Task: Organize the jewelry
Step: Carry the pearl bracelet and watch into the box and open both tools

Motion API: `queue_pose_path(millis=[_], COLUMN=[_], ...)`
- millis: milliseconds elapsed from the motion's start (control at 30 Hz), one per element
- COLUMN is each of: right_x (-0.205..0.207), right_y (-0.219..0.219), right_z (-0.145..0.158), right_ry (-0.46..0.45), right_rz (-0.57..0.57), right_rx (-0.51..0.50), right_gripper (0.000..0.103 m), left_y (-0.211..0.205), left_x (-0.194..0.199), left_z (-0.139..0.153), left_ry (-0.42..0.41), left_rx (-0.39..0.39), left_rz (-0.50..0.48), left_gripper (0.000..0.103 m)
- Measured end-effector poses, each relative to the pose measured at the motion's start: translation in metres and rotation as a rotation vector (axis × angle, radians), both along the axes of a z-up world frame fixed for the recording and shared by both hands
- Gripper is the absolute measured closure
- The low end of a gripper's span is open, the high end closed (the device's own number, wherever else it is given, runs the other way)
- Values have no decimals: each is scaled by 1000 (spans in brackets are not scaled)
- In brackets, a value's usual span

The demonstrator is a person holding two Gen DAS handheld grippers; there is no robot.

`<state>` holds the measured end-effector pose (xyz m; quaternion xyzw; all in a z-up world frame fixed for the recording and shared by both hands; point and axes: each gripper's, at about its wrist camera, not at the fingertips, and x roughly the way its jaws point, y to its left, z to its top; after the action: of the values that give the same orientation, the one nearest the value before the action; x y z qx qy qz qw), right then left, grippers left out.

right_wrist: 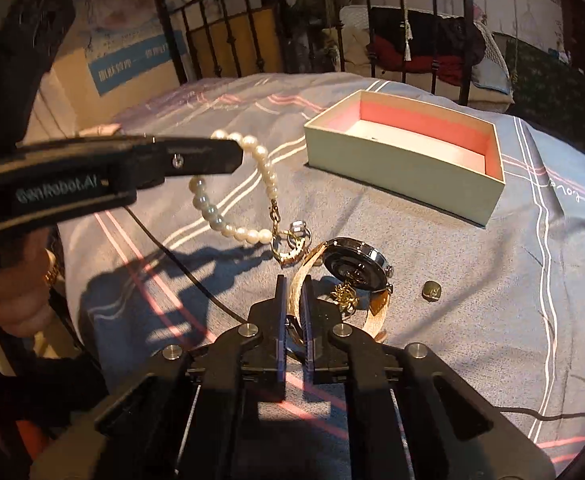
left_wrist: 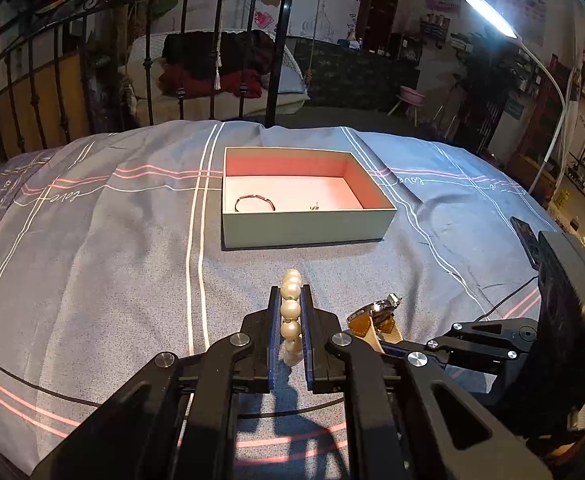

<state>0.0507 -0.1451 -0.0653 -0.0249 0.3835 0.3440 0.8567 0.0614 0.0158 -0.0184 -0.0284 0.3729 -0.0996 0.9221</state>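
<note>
While left gripper [left_wrist: 291, 304] pinches pearl bracelet [right_wrist: 228, 204], beads run lengthwise between jaws, loop hanging above bedspread [left_wrist: 92, 260], clasp end tangled with ring [right_wrist: 298, 230] beside watch [right_wrist: 356, 264]. Right gripper [right_wrist: 294, 300] jaws pressed on watch strap. Box [left_wrist: 308, 224] lies straight ahead of left jaws, nearer left hand.

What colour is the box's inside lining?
Pink walls, paler pink floor, in the box; left wrist view shows it best.
</note>
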Motion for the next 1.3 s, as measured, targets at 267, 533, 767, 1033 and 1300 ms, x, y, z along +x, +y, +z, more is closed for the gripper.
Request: queue_pose_path(millis=[267,533,767,1033,1300], right_x=[15,30,63,109,153], right_y=[-25,-30,-31,-18,-13], right_z=[23,46,68,84,76], right_ry=[4,-53,-114,-196,-186], right_rz=[-53,-87,-132,-185,-216], right_rx=[178,189,172,91,34], right_gripper=[95,95,95,95,95], left_y=[-6,-13,-15,-24,-25], left_x=[6,22,52,107,152], left_z=[12,27,43,52,42], left_ry=[-32,-77,-127,-144,-99], left_rx=[-1,15,29,34,9], left_rz=[-31,-29,-11,8,29], left_gripper=[94,94,94,94,94])
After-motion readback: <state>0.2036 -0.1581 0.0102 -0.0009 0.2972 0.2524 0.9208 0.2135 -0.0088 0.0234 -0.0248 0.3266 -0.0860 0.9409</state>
